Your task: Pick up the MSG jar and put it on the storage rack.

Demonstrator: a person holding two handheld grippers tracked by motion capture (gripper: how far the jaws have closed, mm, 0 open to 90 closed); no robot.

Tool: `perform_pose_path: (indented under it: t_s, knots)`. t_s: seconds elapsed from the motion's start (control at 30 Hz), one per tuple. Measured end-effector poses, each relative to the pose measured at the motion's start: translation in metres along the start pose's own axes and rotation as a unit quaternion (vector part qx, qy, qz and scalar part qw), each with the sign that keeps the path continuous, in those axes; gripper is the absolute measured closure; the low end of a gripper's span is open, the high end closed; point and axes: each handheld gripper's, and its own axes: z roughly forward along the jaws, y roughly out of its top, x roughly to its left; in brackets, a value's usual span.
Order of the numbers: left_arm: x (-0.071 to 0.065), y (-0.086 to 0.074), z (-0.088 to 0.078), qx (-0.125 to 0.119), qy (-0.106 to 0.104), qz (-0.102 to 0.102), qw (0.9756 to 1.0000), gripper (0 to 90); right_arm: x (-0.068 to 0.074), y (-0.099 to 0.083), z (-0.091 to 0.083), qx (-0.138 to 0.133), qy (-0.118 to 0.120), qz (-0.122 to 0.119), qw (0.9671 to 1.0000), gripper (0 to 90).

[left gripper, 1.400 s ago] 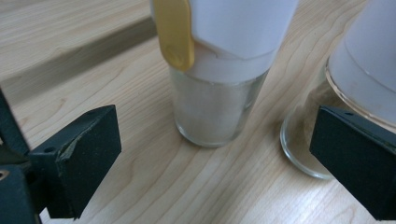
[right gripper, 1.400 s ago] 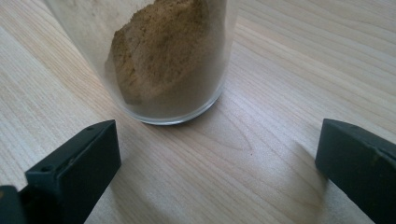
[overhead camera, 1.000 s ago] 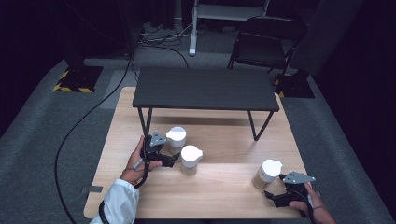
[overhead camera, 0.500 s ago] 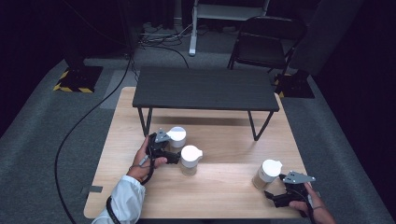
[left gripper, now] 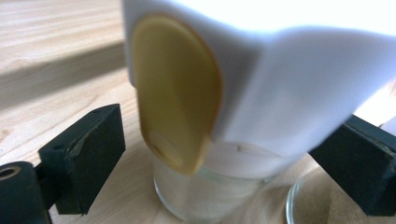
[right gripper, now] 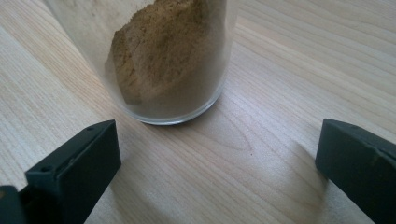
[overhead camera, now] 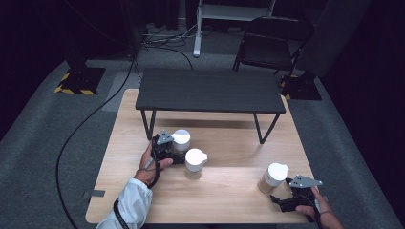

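The left gripper (overhead camera: 179, 155) is sitting at centre left of the high view, its jaws standing wide apart on either side of a glass jar (left gripper: 219, 186) with a white spouted lid (left gripper: 299, 79) and a tan flap (left gripper: 175, 98). Neither jaw is touching the jar. A second white-lidded jar (overhead camera: 180, 140) is standing just above it in that frame, and part of a further glass rim is showing at the lower right of the left gripper view.

The right gripper (overhead camera: 279, 200) is resting at lower right of the high view. Its jaws are also wide apart and holding nothing, with a third jar (right gripper: 163, 60) of brown powder standing just beyond them on the wooden bench (overhead camera: 229, 200).

The jars are probably rigid, smooth and breakable, with modest weight. The glass body below the lid is likely the safest place to hold, since the lid may lift off.

No label, brand or writing is legible on any jar.
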Motion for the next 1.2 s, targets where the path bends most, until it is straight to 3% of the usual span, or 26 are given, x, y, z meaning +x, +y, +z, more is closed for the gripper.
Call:
perform_pose_path:
  t_s: [0.17, 0.37, 0.47, 0.7, 1.2]
  knots:
    - [-0.004, -0.004, 0.001, -0.013, 0.014, 0.001, 0.9998, 10.9, 0.000, 0.000, 0.000, 0.000, 0.000, 0.000, 1.0000, 0.0]
    - [-0.005, -0.009, 0.003, -0.031, 0.008, 0.015, 0.9994, 21.7, 0.000, 0.000, 0.000, 0.000, 0.000, 0.000, 1.0000, 0.0]
    - [-0.009, -0.010, 0.002, -0.036, 0.015, 0.025, 0.9989, 27.3, 0.000, 0.000, 0.000, 0.000, 0.000, 0.000, 1.0000, 0.0]
    - [-0.014, -0.009, 0.000, -0.037, 0.028, 0.047, 0.9978, 29.3, 0.000, 0.000, 0.000, 0.000, 0.000, 0.000, 1.0000, 0.0]
    - [-0.019, -0.005, -0.004, -0.039, 0.037, 0.056, 0.9970, 29.9, 0.000, 0.000, 0.000, 0.000, 0.000, 0.000, 1.0000, 0.0]
